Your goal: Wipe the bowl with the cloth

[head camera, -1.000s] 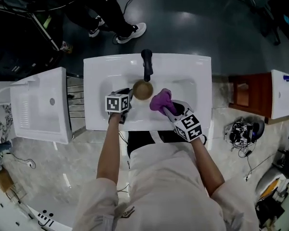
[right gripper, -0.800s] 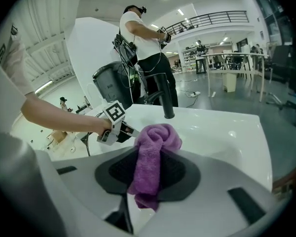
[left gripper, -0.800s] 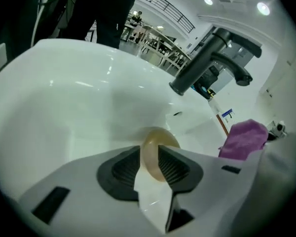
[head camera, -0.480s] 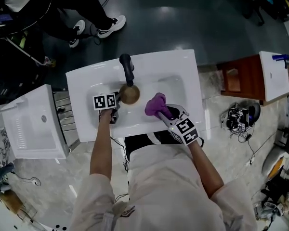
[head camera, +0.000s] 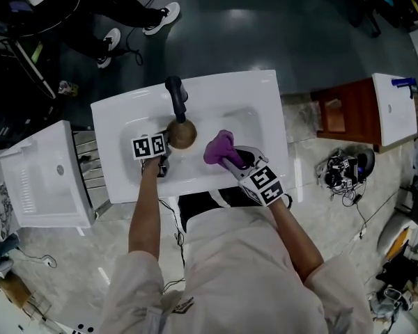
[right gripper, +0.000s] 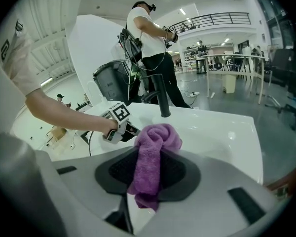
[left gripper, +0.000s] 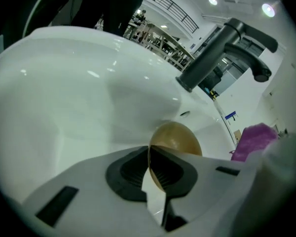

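Left claw point(left gripper: 149, 157) just closed onto bowl point(left gripper: 180, 137) rim, right claw point(right gripper: 149, 174) clamping purple cloth point(right gripper: 155, 137), bowl half hidden

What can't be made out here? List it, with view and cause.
Near side of the bowl: left gripper view, behind the left tongs, whose jaws have just been closing on its rim.
Inside of the bowl, clean or dirty: head view, too small.
Whole bowl: right gripper view, hidden behind the cloth.
Lower end of the cloth: right gripper view, between the right tongs.
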Demonstrator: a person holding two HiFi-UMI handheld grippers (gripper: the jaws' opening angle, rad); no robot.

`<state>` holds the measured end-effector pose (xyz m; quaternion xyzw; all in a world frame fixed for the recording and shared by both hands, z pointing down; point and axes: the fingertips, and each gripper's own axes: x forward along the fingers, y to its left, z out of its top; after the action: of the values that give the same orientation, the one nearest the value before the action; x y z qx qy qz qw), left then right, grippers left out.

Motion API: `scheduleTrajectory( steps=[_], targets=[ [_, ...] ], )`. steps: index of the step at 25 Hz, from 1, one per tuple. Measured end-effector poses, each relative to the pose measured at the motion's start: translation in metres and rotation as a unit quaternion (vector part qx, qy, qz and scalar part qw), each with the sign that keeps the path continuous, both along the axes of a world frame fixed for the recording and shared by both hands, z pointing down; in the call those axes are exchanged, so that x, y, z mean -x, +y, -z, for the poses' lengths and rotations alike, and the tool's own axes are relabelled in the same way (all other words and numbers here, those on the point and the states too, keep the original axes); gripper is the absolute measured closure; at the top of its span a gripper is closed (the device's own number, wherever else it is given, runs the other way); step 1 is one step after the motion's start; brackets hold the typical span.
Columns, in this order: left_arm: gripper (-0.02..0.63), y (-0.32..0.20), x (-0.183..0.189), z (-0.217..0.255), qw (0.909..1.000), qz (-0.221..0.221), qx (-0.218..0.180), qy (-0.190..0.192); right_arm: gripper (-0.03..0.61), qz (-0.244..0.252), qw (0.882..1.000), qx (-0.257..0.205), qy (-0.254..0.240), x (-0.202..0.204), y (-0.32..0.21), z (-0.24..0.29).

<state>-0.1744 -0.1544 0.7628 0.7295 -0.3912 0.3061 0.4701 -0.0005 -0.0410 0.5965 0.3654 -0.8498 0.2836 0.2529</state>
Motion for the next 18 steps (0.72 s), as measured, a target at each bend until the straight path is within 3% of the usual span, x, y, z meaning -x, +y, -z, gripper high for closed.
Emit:
scheduleTrajectory(
  steps=[9,13,18],
  targets=[
    [0.594,0.016,-0.012,0.077,0.9933,0.008,-0.103,-0.051,0.476,0.058,0.996,-0.053,-0.036,0.015,-0.027,0.029],
    [0.594,0.031,-0.018,0.108,0.988,0.037,-0.139,-0.055,0.477,0.091,0.991,-0.099,-0.01,0.022,-0.039,0.034],
    [0.594,0.041,-0.027,0.134,0.9768,0.068,-0.182,-0.09,0.477,0.16,0.979,-0.127,0.008,0.05,-0.042,0.039]
  ],
)
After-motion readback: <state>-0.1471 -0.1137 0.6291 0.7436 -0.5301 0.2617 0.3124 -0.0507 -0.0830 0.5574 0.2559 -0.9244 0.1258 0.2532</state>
